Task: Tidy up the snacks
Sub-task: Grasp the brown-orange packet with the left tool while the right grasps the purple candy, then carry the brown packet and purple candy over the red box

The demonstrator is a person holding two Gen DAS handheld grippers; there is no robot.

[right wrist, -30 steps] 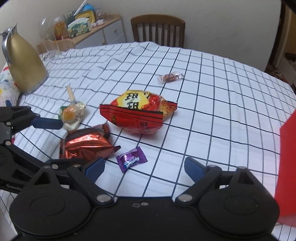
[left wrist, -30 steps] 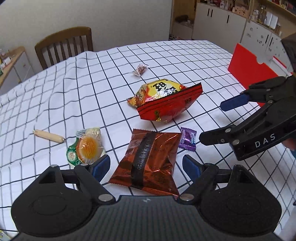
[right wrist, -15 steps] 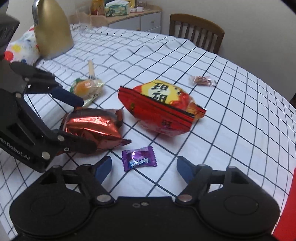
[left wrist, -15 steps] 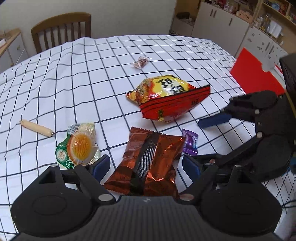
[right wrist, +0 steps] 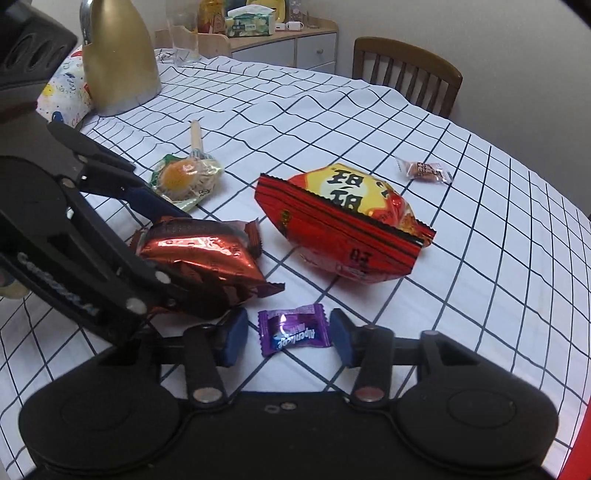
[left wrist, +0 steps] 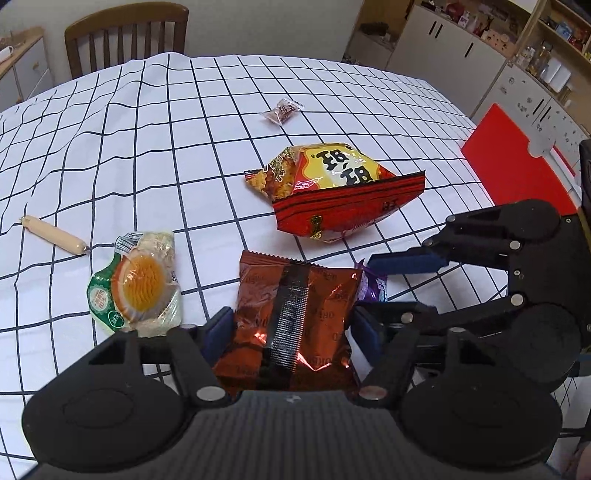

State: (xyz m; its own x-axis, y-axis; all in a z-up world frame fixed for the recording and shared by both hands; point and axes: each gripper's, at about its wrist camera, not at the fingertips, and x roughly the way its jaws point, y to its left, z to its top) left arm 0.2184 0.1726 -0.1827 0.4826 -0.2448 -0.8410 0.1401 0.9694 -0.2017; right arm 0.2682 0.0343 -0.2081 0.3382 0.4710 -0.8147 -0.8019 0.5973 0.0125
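A dark red foil snack bag [left wrist: 291,317] lies between the fingers of my left gripper [left wrist: 290,332], which stands open around it on the checked cloth. It also shows in the right wrist view [right wrist: 199,258]. A small purple candy [right wrist: 293,328] lies between the fingers of my right gripper [right wrist: 288,336], which is open around it. A big red and yellow chip bag [left wrist: 336,188] lies just beyond, also in the right wrist view [right wrist: 347,221]. A green egg-snack pack [left wrist: 136,280], a sausage stick [left wrist: 53,234] and a small wrapped candy [left wrist: 282,110] lie around.
A red box [left wrist: 517,166] stands at the table's right edge. A gold kettle [right wrist: 118,55] and a patterned bag [right wrist: 64,96] sit at the far left of the right wrist view. A wooden chair [left wrist: 125,33] stands behind the table.
Both grippers have moved down and forward. The left fingers now straddle the dark red bag, the right fingers the purple candy, and both have narrowed.
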